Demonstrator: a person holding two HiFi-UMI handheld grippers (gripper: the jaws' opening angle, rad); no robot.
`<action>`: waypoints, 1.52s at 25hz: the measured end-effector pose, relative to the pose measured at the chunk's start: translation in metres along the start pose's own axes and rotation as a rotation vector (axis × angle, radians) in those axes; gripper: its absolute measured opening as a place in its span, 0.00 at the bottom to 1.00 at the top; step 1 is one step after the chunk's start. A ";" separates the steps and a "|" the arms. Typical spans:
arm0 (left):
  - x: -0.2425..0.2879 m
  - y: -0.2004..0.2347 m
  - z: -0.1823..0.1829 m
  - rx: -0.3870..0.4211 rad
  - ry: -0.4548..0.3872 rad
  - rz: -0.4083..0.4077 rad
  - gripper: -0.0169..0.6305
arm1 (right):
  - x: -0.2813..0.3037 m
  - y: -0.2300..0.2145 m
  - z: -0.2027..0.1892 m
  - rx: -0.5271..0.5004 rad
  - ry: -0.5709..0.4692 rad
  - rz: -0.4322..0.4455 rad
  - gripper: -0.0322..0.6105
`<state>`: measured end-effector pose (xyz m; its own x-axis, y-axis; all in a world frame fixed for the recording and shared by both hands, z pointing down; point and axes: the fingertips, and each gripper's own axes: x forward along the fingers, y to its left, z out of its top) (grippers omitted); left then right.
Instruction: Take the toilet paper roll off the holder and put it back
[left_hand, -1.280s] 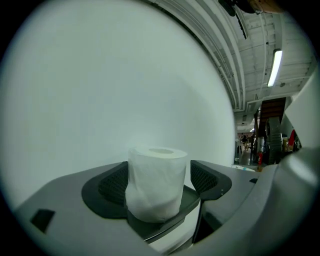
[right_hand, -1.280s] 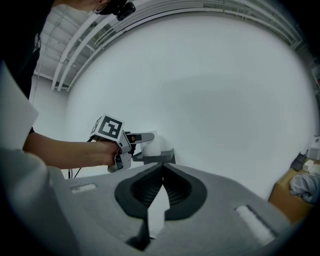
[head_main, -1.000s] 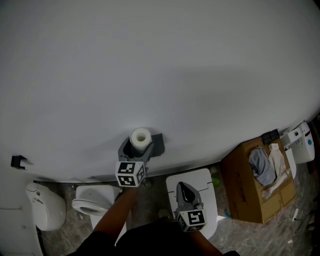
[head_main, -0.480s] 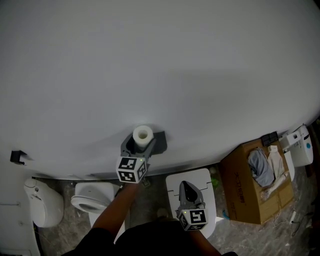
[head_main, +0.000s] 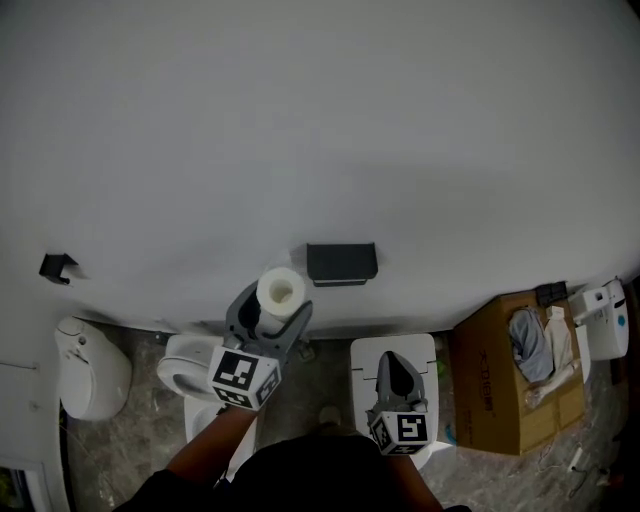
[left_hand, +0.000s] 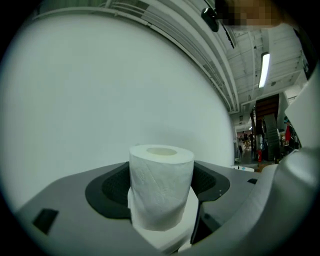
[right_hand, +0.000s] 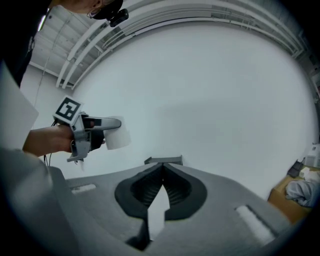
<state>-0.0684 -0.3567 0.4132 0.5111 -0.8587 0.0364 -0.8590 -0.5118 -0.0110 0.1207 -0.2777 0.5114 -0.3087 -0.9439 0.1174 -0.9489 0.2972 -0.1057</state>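
The left gripper (head_main: 270, 312) pinches the toilet paper roll (head_main: 281, 290) upright and has carried it down and left, clear of the wall holder (head_main: 341, 263), now empty. Removal is complete; refitting remains. The right gripper (head_main: 398, 365) stays pressed together, idle.

Toilet (head_main: 183, 372), cardboard box (head_main: 492, 372)
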 end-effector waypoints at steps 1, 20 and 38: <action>-0.023 0.002 0.000 0.009 0.000 0.017 0.57 | -0.005 0.006 0.004 0.009 -0.013 0.002 0.05; -0.284 -0.028 -0.048 -0.143 0.071 0.170 0.57 | -0.117 0.116 -0.022 -0.024 0.038 0.004 0.05; -0.111 -0.010 0.007 -0.037 -0.067 -0.034 0.57 | -0.136 0.145 -0.035 -0.051 0.057 0.064 0.05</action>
<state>-0.1163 -0.2563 0.4018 0.5401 -0.8411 -0.0304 -0.8407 -0.5408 0.0260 0.0230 -0.1015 0.5144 -0.3704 -0.9136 0.1679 -0.9289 0.3648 -0.0641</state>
